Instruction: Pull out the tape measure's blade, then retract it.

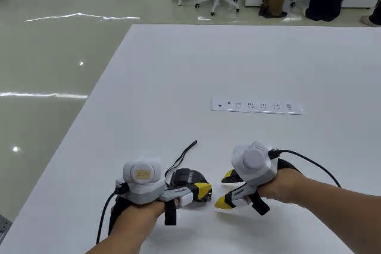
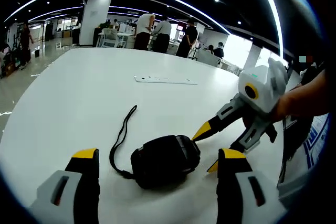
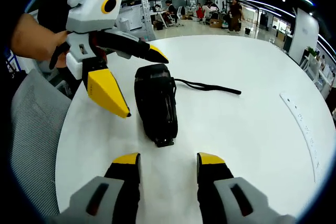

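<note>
Left tongs (image 2: 157, 153) and right tongs (image 3: 168, 158) gape near black tape measure (image 3: 156, 103).

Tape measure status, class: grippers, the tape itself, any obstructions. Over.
Left gripper open, jaws flanking the tape measure. Right gripper open, close beside it. Nothing pulled out yet; it lies on the table. Power strip far behind, nothing in the way.
</note>
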A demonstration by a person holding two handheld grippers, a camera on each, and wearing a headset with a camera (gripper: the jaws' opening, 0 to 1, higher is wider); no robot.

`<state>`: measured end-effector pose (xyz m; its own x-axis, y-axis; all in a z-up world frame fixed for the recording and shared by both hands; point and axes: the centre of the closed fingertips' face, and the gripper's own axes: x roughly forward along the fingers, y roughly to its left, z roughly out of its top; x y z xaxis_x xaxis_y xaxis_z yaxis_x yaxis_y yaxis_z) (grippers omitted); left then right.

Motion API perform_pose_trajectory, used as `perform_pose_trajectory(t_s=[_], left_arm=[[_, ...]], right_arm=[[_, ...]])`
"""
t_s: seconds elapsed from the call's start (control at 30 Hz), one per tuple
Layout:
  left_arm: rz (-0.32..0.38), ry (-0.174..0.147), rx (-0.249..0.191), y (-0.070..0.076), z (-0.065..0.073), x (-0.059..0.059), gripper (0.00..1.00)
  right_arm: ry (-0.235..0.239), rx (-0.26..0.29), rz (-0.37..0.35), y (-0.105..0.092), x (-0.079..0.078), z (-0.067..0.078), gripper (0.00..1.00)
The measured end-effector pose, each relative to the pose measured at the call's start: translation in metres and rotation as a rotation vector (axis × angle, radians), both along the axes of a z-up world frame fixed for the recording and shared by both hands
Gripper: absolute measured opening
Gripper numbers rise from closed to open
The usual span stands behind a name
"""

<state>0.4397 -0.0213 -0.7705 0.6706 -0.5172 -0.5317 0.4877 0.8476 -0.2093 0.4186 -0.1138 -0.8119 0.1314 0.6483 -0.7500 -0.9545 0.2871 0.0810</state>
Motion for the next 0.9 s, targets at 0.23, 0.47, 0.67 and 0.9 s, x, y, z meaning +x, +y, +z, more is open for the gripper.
perform_pose_trajectory(t_s=[0.23,0.47,0.67,0.9], left_arm=[[-0.010,-0.045,-0.002,0.029,0.016,-0.006,0.99],[-0.003,-0.077,-0.033,0.049,0.035,-0.009,0.99],[-0.002,-0.036,-0.042,0.068,0.033,-0.020,0.99],[-0.011,-0.049,-0.050,0.081,0.043,-0.035,0.99]], right_arm=[[-0.061,0.050,-0.133,-0.037,0.007,0.017,0.67],[-0.090,0.102,-0.309,-0.087,-0.004,0.033,0.84],[-0.091,0.121,-0.494,-0.142,-0.022,0.040,0.97],[-0.108,0.109,-0.651,-0.207,-0.043,0.048,0.98]])
